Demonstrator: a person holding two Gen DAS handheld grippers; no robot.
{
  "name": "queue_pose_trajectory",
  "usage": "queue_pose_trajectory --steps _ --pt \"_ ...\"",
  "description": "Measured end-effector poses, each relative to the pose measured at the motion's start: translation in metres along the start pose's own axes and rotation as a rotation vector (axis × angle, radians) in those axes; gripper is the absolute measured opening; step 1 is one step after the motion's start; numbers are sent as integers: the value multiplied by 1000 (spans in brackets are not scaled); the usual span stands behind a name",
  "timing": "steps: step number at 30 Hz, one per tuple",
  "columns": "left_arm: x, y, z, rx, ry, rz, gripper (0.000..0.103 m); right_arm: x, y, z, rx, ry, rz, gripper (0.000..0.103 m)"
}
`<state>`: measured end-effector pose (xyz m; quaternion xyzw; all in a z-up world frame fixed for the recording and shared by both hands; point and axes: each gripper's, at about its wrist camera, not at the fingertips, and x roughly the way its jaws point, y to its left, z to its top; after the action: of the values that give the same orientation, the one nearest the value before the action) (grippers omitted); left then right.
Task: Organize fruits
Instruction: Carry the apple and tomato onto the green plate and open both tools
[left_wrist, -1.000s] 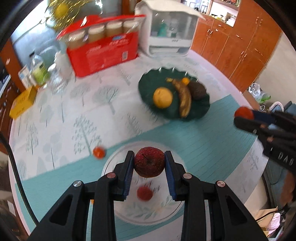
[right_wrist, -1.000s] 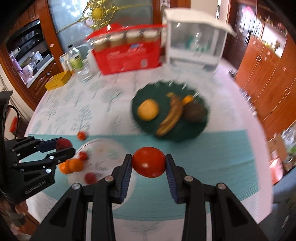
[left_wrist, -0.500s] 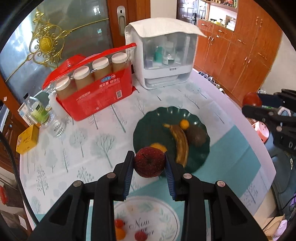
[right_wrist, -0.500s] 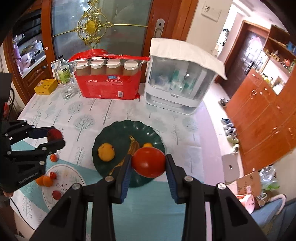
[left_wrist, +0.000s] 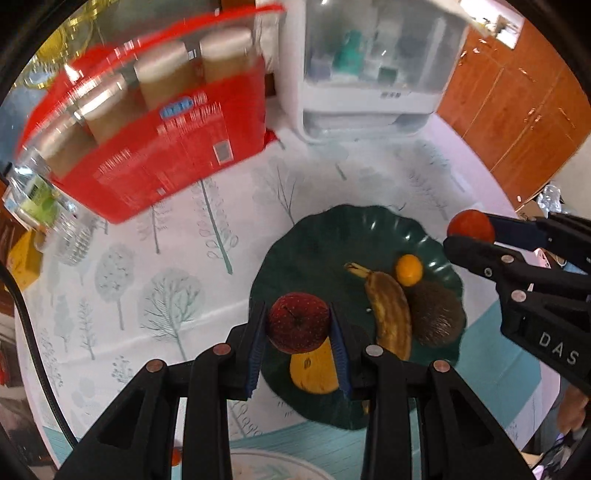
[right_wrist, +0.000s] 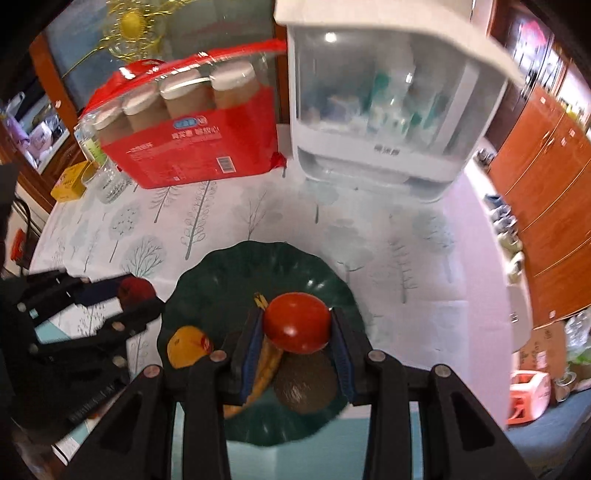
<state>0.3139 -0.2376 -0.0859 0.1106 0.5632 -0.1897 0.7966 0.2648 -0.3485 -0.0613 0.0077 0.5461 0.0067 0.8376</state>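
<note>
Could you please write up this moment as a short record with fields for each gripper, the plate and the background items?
left gripper: shut on a dark red apple, above the green plate
right gripper: shut on a red tomato, above the same plate
plate contents: banana, small orange, brown fuzzy fruit, yellow-orange fruit
behind the plate: red jar pack, white cabinet

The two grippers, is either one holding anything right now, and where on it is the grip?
Both hold fruit. The left gripper clamps a dark red apple by its opposite sides; the right gripper clamps a red tomato the same way, both above the green plate.
</note>
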Motion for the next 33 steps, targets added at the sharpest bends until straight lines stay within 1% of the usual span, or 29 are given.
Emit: queue_pose_trajectory --steps 6,12,16,20,22,24,26,33 --pt "38 3 3 -40 42 -7 31 46 -11 4 24 51 55 36" --pt "73 5 5 -59 91 -22 31 79 -23 6 57 99 101 36" --pt "87 4 5 -57 113 -31 31 94 -29 9 67 114 106 36" --pt "94 1 5 -43 119 -26 32 103 -25 12 47 121 101 37" --pt "95 1 5 -40 115 -25 38 106 -21 12 26 124 92 37" --pt "95 0 5 -42 109 -23 63 108 -16 11 11 128 90 37" --pt "91 1 4 -46 88 -31 69 107 -12 10 1 123 90 38" --pt "79 4 5 -49 70 -46 76 98 -10 11 6 106 108 41"
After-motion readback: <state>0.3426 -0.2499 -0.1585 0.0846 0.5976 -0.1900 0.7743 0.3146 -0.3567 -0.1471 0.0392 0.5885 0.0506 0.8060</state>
